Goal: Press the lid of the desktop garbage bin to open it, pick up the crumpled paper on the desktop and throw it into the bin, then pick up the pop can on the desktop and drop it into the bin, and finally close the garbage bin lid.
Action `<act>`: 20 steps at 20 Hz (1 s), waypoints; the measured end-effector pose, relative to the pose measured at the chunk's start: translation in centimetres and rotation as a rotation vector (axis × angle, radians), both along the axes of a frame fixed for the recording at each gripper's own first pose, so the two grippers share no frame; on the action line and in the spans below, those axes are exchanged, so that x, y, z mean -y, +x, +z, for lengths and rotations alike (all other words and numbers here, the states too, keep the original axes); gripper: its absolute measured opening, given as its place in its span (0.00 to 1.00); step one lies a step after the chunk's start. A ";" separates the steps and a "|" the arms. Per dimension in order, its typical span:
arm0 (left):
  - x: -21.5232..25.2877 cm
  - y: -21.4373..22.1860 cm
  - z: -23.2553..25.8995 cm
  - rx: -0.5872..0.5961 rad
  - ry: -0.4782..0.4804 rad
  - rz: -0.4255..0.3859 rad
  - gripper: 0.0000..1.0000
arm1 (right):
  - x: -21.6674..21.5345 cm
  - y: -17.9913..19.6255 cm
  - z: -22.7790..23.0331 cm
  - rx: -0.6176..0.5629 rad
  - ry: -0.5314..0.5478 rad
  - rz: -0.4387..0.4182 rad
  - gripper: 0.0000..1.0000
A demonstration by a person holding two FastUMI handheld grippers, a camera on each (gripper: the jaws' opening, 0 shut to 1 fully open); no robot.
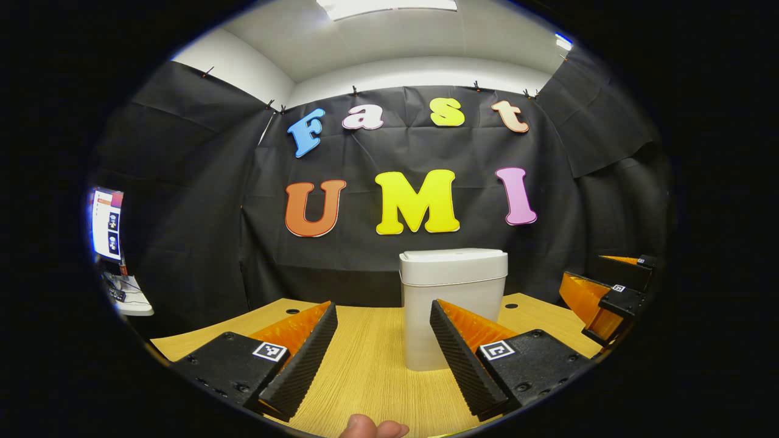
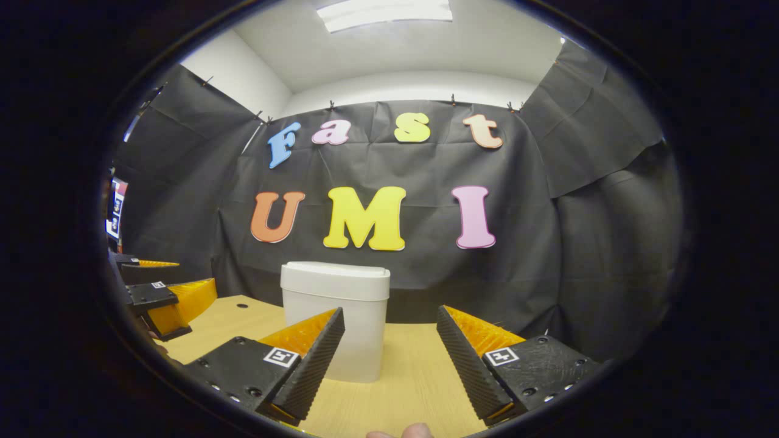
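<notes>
A pale desktop garbage bin (image 1: 453, 304) stands upright on a light wooden bench (image 1: 365, 365), close to the black cloth wall behind it. Its lid (image 1: 453, 260) lies flat and closed on top.

In the left gripper view, the bin sits just past the left tongs (image 1: 383, 356), slightly to the right of centre, with its lower right side hidden behind the right-hand finger. The left tongs are released, their two ridged fingers spread wide with bare bench between them and nothing held. A fingertip (image 1: 372, 428) of the person shows at the bottom edge. At the far right of this view, the right tongs (image 1: 605, 301) hang above the bench edge, apart from the bin.

In the right gripper view, the same bin (image 2: 335, 319) stands left of centre, partly behind the left-hand finger of the right tongs (image 2: 389, 359). These tongs are also released, spread wide and grasping nothing. The left tongs (image 2: 164, 298) appear at the far left, over the bench (image 2: 401, 377). A monitor (image 1: 107, 222) glows at the left side of the booth.
</notes>
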State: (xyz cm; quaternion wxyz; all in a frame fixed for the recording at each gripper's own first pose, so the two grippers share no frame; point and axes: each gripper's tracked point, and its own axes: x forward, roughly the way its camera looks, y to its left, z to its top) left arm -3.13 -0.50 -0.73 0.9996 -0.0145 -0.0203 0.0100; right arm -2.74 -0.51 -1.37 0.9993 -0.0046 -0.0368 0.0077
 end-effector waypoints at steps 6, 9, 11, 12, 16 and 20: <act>0.0 -0.2 0.0 0.003 0.002 0.000 0.99 | 0.1 -0.2 -0.1 0.000 0.001 -0.005 0.95; -0.2 0.0 -0.1 0.000 -0.002 0.003 0.99 | 0.0 -0.1 -0.1 -0.001 0.002 -0.004 0.93; -0.2 -0.1 -0.1 0.000 -0.001 0.003 0.99 | -0.1 -0.2 -0.1 -0.001 0.000 -0.005 0.93; -0.2 -0.1 -0.2 0.000 -0.001 0.002 0.99 | -0.1 -0.1 -0.1 -0.001 0.000 -0.004 0.95; -0.1 -0.2 -0.2 -0.001 -0.001 -0.003 0.99 | -0.1 -0.2 -0.3 -0.007 0.003 -0.006 0.95; -0.1 -0.1 -0.4 -0.005 0.000 -0.004 0.99 | -0.1 -0.2 -0.4 -0.009 0.006 -0.008 0.93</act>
